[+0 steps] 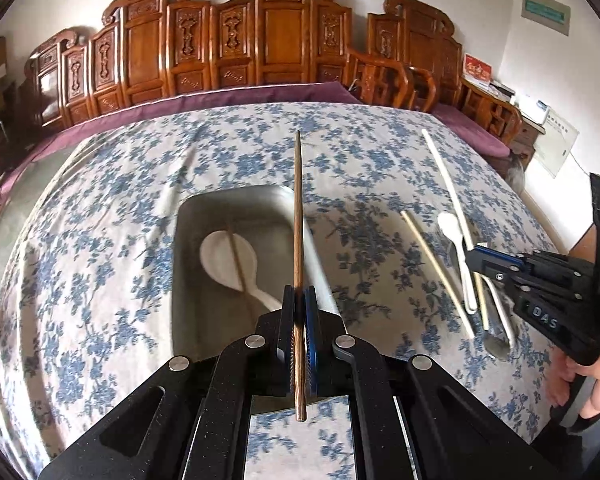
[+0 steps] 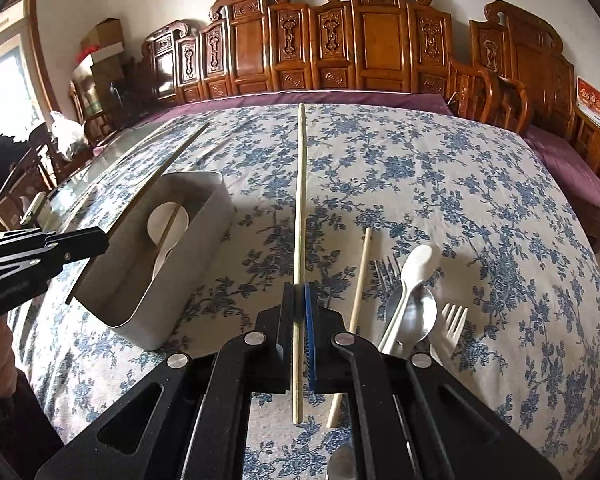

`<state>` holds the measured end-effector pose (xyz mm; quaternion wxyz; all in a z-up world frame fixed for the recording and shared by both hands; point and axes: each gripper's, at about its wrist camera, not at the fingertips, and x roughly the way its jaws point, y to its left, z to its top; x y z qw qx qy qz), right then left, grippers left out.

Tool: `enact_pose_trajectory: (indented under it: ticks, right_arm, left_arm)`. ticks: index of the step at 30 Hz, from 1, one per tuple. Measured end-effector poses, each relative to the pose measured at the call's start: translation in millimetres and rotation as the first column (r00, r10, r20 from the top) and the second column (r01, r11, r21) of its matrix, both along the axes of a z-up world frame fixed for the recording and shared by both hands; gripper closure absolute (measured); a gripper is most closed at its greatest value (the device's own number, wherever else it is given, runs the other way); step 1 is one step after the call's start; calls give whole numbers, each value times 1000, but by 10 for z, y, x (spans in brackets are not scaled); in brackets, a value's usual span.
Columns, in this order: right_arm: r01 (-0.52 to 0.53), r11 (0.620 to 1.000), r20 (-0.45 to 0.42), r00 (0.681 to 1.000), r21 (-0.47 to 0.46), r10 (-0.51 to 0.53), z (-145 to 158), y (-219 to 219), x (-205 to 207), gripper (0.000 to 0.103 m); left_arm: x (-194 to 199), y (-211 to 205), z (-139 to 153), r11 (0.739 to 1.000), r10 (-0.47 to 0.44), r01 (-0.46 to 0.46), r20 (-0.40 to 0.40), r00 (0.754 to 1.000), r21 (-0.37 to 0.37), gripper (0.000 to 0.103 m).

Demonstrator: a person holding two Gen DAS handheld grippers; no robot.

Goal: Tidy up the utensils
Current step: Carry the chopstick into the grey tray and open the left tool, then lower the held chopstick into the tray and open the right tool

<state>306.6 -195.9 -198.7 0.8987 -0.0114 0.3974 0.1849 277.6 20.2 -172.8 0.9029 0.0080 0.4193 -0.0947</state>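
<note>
My left gripper [image 1: 299,296] is shut on a dark brown chopstick [image 1: 298,216] and holds it over the right edge of the grey metal bin [image 1: 188,240]. The bin holds a white rice paddle [image 1: 224,258] with a thin stick across it. My right gripper [image 2: 299,300] is shut on a pale chopstick [image 2: 301,200], lifted above the cloth. A second pale chopstick [image 2: 360,280] lies on the cloth beside it. A white spoon [image 2: 414,276], a metal spoon [image 2: 418,316], a metal fork [image 2: 386,272] and a white fork [image 2: 452,320] lie to its right.
The table has a blue floral cloth [image 2: 460,184]. Carved wooden chairs and a purple-cushioned bench [image 2: 340,40] stand behind it. The bin [image 2: 204,216] sits left of my right gripper, and the left gripper [image 2: 80,240] reaches in there.
</note>
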Motion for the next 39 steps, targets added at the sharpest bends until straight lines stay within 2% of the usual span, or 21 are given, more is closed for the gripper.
enact_pose_trajectory:
  ticks: [12,20,32,35,39]
  right_arm:
    - [-43,999,-5,999,-16,43,-61,139,-65,97]
    - [-46,999,-14,999,-19,46,-102,150,-53,97]
    - [-81,996,-15,997,-20,81,-57,336,-105,97]
    - [-114,993,-9,993,-22,114,-11,504,-131,97]
    - [-149,988,-16,989,37,150,76,743,-103,97]
  left_arm:
    - [193,325,-322,996,83,-80,-102,991,34,99]
    - [237,357,-434,995,90,-84,-139,986,47,99]
    - [218,461,-233,994,108,-106,-94,990,31,97]
    - [202,525,-149,993,118,-116,-71,990,29,89]
    - [180,631,-49,991,135,-134,-47,990,20,88]
